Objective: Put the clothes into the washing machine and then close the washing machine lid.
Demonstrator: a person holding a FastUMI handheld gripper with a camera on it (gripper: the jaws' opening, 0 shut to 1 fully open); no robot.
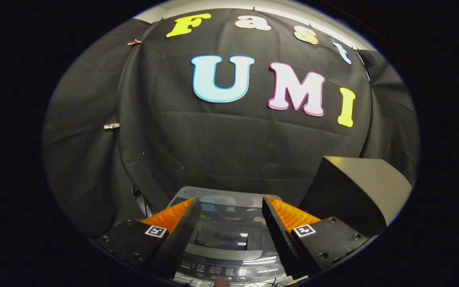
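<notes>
The washing machine [229,235] stands below me, seen from above between my fingers. Its glossy dark lid [225,217] lies flat and shut over the tub, mirroring the wall behind. A control panel [229,271] with small buttons runs along its near edge. My gripper [228,203] hangs above the lid with its fingers spread wide apart and nothing between them. No clothes show in this view.
A black box with a pale top [353,191] stands right of the machine, beyond the right finger. Black cloth walls close in behind and on both sides. A fingertip [221,282] shows at the panel's near edge.
</notes>
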